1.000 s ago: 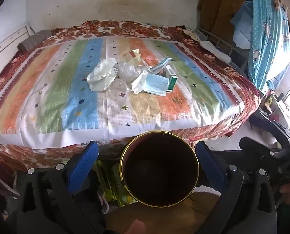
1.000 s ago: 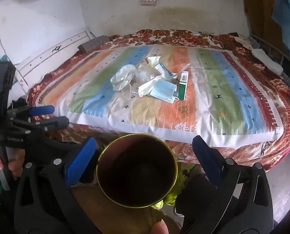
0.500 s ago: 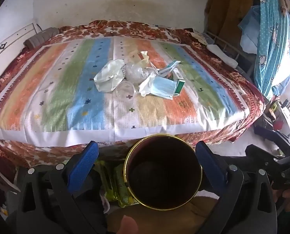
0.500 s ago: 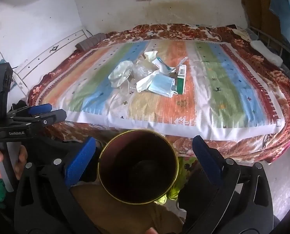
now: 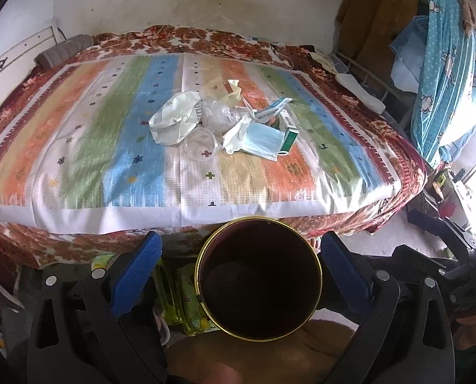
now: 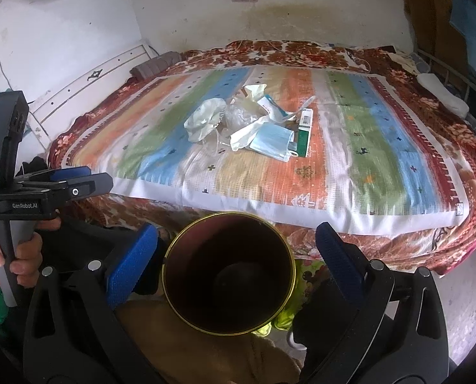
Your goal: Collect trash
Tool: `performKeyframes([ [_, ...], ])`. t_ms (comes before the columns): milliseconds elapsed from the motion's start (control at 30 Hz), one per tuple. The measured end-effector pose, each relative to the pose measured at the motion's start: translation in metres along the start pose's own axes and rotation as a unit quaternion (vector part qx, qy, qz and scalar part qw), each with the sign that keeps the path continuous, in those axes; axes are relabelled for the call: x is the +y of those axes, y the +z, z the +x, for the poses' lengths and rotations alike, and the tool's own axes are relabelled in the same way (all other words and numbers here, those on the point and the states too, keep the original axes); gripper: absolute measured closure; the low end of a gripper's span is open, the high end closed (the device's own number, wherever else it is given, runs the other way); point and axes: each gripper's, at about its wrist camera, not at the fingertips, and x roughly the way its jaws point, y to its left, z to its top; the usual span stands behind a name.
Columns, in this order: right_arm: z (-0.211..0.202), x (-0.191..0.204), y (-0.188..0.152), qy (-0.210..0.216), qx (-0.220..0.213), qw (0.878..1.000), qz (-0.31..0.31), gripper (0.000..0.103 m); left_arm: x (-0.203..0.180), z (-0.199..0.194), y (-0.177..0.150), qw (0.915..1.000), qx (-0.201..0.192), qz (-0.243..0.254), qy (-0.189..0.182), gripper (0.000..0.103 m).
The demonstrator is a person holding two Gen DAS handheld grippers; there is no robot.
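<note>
1. Mid-bed, on the striped cover (image 5: 87, 147), sat the trash pile (image 5: 225, 124): crumpled white bag (image 5: 173, 118), clear crinkled plastic (image 5: 220, 113), clear cup (image 5: 201, 144), blue face mask (image 5: 263, 142), green/white carton (image 5: 289, 136), paper wrappers at the back. All touching or overlapping, well apart from both tongs.
2. Bin (image 5: 258, 280), dark w/ gold rim, stood off the bed at its near edge, mouth open, looked empty as far as the dark interior showed.
3. Left tongs (image 5: 238, 262) were apart, nothing held; blue pads flanked the bin rim in view, not touching it afaict. Right tongs (image 6: 234, 249) also apart and empty. Left unit was also seen from the right cam, held by a hand (image 6: 10, 256); from that side its jaw gap couldn't be judged.
4. Handling, est.: everything light. Bag, mask, wrappers = soft, would collapse under pinch; grab a bunched fold, not a flat face. Mask: pinch the pleated body or ear loop.
5. Cup: thin, probably crushes and slips; take by the rim wall. Carton: stiffest item, pinch across the narrow faces.
6. Risk: overlapping pieces may drag neighbours along on lift.
7. Hard to read: cup nearly invisible against the cover; pile's underside hidden; print on carton and wrappers illegible; motion blur on cover; bin bottom too dark.
</note>
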Motion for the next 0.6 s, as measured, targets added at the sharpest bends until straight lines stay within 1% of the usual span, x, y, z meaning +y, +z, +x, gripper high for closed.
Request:
performKeyframes([
  [300,-0.0002,0.0001,-0.0011,0.001,-0.002,1.000,0.000,0.009,0.0032,-0.0059,0.0014,0.9996,-0.013,-0.014,-0.020,0.006],
  [600,-0.0017,0.0018,0.0012,-0.001,0.001,1.000,0.005,0.009,0.0016,-0.0046,0.0016,0.9996,-0.012,-0.014,-0.022,0.006],
])
